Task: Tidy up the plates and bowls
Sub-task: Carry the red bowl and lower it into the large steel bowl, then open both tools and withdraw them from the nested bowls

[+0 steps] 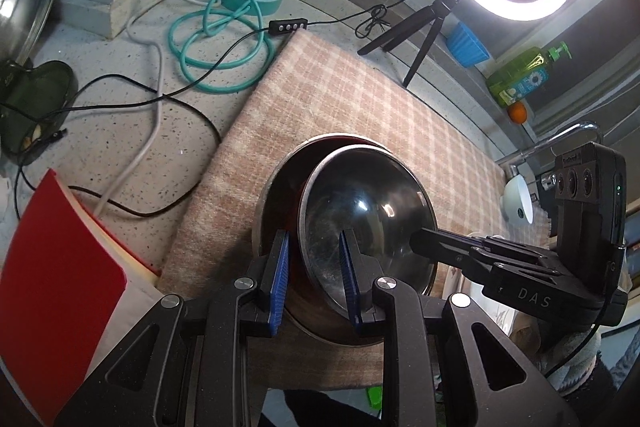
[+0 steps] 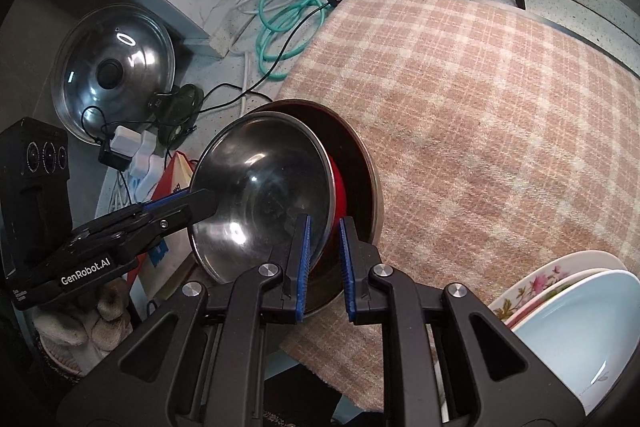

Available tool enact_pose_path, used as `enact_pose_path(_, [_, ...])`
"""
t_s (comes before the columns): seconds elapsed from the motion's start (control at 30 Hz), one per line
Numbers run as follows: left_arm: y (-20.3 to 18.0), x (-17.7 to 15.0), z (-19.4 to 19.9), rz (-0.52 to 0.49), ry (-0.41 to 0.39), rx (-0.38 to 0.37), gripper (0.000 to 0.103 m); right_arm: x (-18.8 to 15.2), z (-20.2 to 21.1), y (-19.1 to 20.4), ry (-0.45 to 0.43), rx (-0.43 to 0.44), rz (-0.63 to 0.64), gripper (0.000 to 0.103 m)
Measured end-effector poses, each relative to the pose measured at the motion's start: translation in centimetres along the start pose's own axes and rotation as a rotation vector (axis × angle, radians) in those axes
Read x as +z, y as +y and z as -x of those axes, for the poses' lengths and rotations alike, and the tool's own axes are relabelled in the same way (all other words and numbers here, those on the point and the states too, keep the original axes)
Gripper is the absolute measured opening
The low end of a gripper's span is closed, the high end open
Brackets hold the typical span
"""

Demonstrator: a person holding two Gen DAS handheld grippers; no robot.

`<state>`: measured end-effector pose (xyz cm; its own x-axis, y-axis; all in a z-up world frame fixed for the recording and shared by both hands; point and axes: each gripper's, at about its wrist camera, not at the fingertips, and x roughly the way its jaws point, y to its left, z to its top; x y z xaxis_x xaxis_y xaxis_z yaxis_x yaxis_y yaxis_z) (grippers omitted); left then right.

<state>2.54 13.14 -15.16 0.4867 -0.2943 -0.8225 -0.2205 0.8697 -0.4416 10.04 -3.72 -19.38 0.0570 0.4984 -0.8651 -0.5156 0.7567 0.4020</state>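
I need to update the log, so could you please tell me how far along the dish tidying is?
Done: nothing looks finished apart from a red-lined bowl on the checked cloth. In hand: the left tongs and right tongs both grip the rim of a tilted steel bowl, going into the red-lined one. Left: the floral plate and pale blue plate stacked at the cloth's edge.

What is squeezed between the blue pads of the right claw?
The rim of the steel bowl sits between the right claw pads. That shows in the right wrist view. A red bowl lies just behind it.
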Motion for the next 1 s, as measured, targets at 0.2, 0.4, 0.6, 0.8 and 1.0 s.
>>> enact_pose_path(0.2, [0.0,0.2,-0.3,-0.015,0.003,0.014,0.022,0.3,-0.6,0.1,0.001,-0.02,0.008,0.015])
enact_pose_path(0.4, [-0.2,0.3,-0.6,-0.033,0.012,0.02,0.022,0.4,-0.6,0.1,0.0,-0.043,0.028,0.015])
enact_pose_path(0.6, [-0.1,0.3,-0.9,-0.029,0.022,0.023,0.022,0.5,-0.6,0.2,0.012,-0.045,0.041,0.015])
enact_pose_path(0.8, [-0.1,0.6,-0.8,-0.023,0.017,0.03,0.025,0.6,-0.5,0.2,0.008,-0.016,0.044,0.028])
enact_pose_path(1.0, [-0.7,0.9,-0.1,-0.049,-0.001,0.035,0.035,0.7,1.1,0.5,-0.039,0.034,0.039,0.051])
